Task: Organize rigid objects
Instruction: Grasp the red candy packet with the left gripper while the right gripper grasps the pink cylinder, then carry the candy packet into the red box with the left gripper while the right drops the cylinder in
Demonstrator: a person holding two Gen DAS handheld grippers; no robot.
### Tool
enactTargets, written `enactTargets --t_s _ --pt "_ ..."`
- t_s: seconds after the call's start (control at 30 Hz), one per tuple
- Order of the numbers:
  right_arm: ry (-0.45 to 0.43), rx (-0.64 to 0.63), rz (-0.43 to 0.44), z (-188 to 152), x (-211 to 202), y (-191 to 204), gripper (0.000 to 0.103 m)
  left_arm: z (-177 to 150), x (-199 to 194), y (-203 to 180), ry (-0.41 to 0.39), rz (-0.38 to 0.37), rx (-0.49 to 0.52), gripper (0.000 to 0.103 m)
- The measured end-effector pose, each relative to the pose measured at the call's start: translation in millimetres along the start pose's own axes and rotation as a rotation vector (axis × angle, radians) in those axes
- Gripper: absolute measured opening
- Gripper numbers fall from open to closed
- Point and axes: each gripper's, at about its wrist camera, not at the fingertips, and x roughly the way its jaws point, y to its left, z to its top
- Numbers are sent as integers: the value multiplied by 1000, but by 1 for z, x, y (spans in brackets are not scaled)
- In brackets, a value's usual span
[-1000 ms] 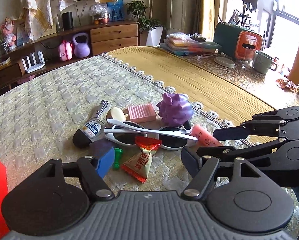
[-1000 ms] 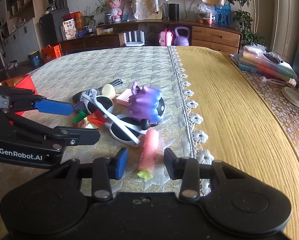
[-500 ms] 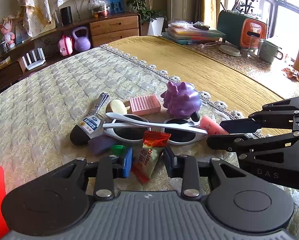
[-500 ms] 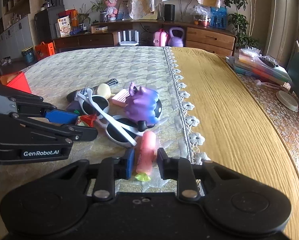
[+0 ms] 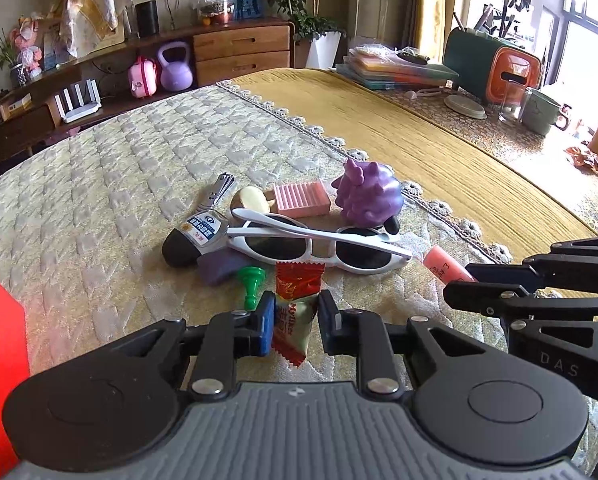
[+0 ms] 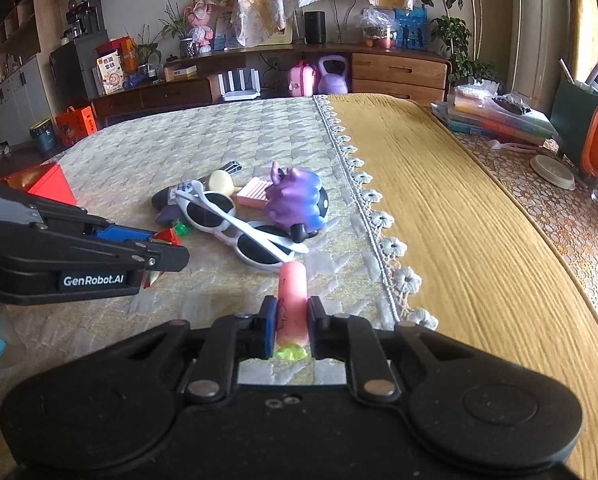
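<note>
With the snack packet [image 5: 293,322] pinched in the left tool [image 5: 293,322] and the pink tube [image 6: 291,300] in the right tool [image 6: 291,318], the sunglasses [image 5: 311,242] beside them could be dragged if either is lifted carelessly.

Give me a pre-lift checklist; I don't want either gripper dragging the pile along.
1. Left gripper shut on snack packet, jaws just closed: ok.
2. Right gripper shut on pink carrot toy: ok.
3. Packet clear of green pawn: ok.
4. Packet's top free of white sunglasses: cannot tell.
5. Carrot's tip clear of sunglasses: cannot tell.
6. Grippers apart from each other: ok.
</note>
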Motion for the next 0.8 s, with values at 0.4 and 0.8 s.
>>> enactTargets --t_s 0.4,0.8 --pt "-41 13 64 3 -44 30 15 -19 -41 18 18 3 -69 21" --pt "-80 -18 154 22 -70 78 15 -33 -106 50 11 36 -141 21"
